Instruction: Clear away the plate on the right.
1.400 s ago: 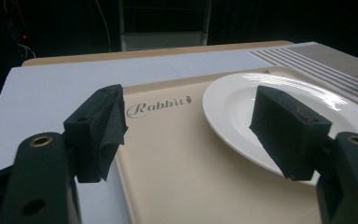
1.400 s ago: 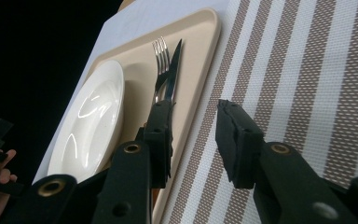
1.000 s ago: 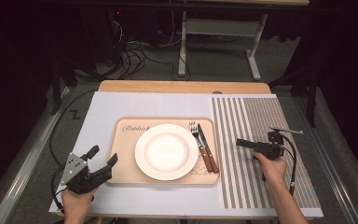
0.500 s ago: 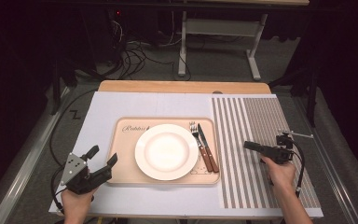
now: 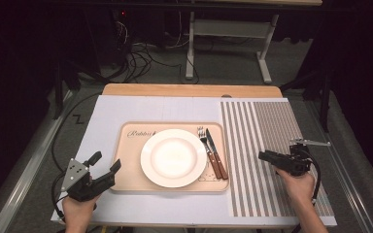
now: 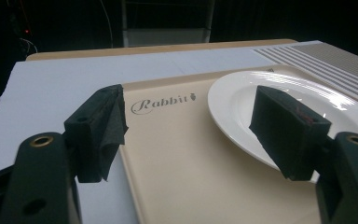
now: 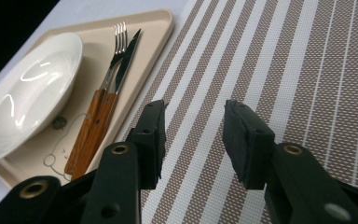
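So far neither pair of tongs carries anything. The left gripper (image 5: 105, 167) has its jaws spread wide, just beside the near left corner of the tray (image 5: 131, 145), and its own view looks between them at the plate (image 6: 279, 107). The right gripper (image 5: 262, 156) hovers over the striped placemat (image 5: 267, 126) with its jaws parted by a narrower gap, nothing between them, pointing toward the tray.

On the tray the white plate sits in the middle, and the fork (image 5: 205, 145) and knife (image 5: 215, 155) lie side by side, touching, along its right edge. The setting looks either finished or untouched; I cannot tell which. If things are meant for the placemat, all of that is left.

Beneath lies a pale sheet (image 5: 107, 116) over a wooden tabletop (image 5: 189, 90). Beyond, the room is dark, with cables (image 5: 141, 53) on the floor and a metal table frame (image 5: 228, 34).
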A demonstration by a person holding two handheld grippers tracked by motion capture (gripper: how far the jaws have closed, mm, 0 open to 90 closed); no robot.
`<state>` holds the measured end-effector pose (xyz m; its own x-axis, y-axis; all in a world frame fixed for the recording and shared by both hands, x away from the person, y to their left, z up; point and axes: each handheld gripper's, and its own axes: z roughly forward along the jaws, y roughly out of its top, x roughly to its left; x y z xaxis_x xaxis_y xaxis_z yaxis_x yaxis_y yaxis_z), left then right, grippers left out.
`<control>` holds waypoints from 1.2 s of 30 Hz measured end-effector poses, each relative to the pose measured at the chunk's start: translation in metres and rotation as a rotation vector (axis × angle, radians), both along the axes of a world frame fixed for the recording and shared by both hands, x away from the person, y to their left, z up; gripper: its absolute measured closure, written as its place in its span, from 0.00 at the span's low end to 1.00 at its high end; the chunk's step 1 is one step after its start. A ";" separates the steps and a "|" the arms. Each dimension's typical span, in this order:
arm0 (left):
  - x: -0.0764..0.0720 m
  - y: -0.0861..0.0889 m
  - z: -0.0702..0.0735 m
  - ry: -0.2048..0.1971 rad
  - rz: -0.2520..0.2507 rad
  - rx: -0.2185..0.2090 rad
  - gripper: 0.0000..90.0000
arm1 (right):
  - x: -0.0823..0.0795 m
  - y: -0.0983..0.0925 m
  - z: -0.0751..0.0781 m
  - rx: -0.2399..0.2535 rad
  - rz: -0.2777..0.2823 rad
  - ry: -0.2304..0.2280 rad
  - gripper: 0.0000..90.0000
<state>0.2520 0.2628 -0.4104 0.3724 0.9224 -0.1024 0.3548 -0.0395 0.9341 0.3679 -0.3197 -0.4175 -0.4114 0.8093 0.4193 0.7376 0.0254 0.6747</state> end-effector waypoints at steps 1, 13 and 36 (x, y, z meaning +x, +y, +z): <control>0.000 0.000 0.000 0.001 0.001 0.000 0.31 | -0.001 0.001 0.001 -0.015 0.000 -0.006 0.67; -0.001 0.001 0.001 0.004 0.003 -0.002 0.31 | -0.014 0.002 0.004 -0.093 0.017 -0.083 0.60; -0.001 0.003 0.000 0.009 0.008 -0.008 0.31 | -0.042 -0.005 0.004 -0.172 0.006 -0.230 0.48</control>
<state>0.2513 0.2656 -0.4100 0.3640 0.9244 -0.1136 0.3637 -0.0288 0.9311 0.3263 -0.3242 -0.4136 -0.4846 0.8578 0.1714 0.5655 0.1577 0.8095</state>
